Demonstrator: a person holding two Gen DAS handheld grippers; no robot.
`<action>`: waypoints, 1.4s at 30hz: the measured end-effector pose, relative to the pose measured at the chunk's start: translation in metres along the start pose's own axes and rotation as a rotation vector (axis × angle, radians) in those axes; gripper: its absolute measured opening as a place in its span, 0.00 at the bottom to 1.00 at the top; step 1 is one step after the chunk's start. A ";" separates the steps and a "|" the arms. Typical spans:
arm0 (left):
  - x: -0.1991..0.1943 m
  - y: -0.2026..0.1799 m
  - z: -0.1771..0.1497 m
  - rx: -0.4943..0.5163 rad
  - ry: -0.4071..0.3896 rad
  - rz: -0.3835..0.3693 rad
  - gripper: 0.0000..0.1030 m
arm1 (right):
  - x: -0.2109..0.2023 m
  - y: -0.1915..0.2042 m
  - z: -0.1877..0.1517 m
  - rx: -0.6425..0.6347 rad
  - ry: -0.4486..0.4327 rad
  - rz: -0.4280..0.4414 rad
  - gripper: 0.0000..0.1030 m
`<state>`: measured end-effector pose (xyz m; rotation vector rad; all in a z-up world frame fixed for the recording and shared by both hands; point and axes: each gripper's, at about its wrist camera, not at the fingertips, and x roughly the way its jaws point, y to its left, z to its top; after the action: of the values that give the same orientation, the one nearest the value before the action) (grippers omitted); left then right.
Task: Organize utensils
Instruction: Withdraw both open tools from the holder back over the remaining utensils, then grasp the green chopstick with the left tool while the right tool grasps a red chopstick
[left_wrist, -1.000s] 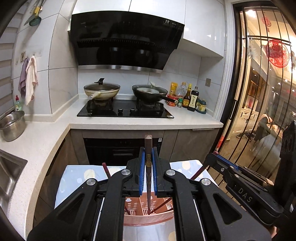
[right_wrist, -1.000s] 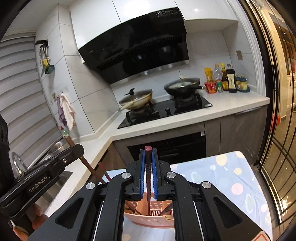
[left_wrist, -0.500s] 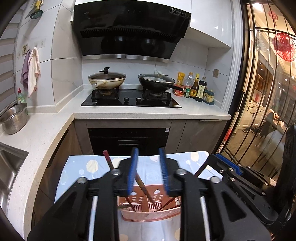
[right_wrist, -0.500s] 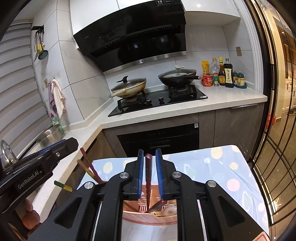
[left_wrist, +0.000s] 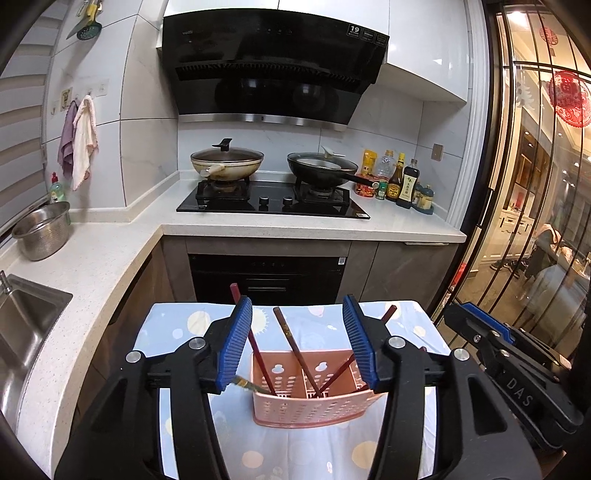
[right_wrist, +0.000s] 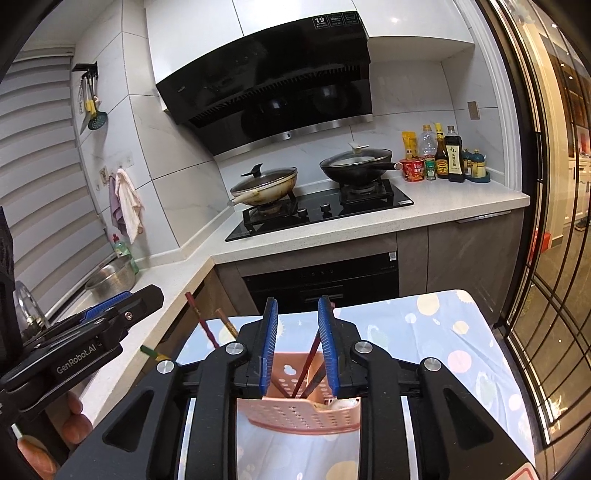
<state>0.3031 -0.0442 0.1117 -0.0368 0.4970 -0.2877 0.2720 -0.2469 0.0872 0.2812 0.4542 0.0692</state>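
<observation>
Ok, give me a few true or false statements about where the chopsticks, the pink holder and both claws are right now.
1. The chopsticks stand leaning inside the pink utensil holder. True.
2. The left claw is clamped on a chopstick. False: its pads stand well apart and press on nothing, having just been opening.
3. The holder sits on the dotted tablecloth. True.
4. The right claw is wider open than the left. False: its gap is narrower; it too has just been opening.
5. Both woks on the stove are uncovered. False: the cream wok and the black wok carry lids.
</observation>
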 end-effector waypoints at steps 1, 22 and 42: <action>-0.004 0.001 -0.002 0.000 0.000 0.001 0.49 | -0.004 0.000 -0.002 -0.001 0.002 0.002 0.22; -0.072 -0.006 -0.085 0.024 0.080 0.024 0.53 | -0.083 0.007 -0.107 -0.008 0.142 0.021 0.23; -0.092 0.007 -0.252 0.012 0.415 0.036 0.54 | -0.125 -0.002 -0.270 -0.110 0.468 -0.032 0.23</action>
<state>0.1077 -0.0032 -0.0675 0.0448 0.9073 -0.2637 0.0406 -0.1970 -0.0926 0.1471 0.9168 0.1294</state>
